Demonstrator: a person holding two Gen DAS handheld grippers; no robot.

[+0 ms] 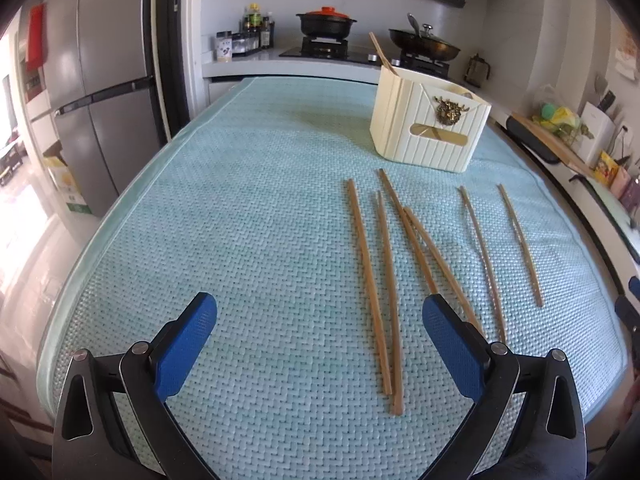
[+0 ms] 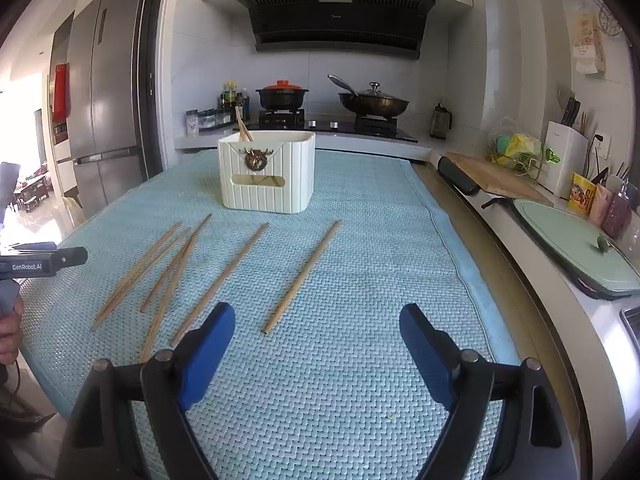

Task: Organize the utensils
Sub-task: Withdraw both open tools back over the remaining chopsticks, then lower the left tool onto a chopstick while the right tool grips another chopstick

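Several wooden chopsticks [image 1: 370, 284] lie loose on a light blue woven mat [image 1: 240, 208]; they also show in the right wrist view [image 2: 302, 276]. A cream ribbed utensil holder [image 1: 428, 124] with a brass ornament stands behind them, with chopsticks leaning inside; it also shows in the right wrist view [image 2: 266, 170]. My left gripper [image 1: 320, 312] is open and empty, low over the mat, left of the chopsticks. My right gripper [image 2: 318, 322] is open and empty, just right of the rightmost chopstick's near end. The left gripper's body [image 2: 40, 264] shows at the left edge.
A stove with a black pot [image 2: 282, 96] and a lidded wok [image 2: 374, 104] stands behind the table. A fridge [image 1: 100, 92] is at the left. A counter at the right carries a cutting board [image 2: 496, 178], a green tray [image 2: 576, 244] and a knife block [image 2: 564, 152].
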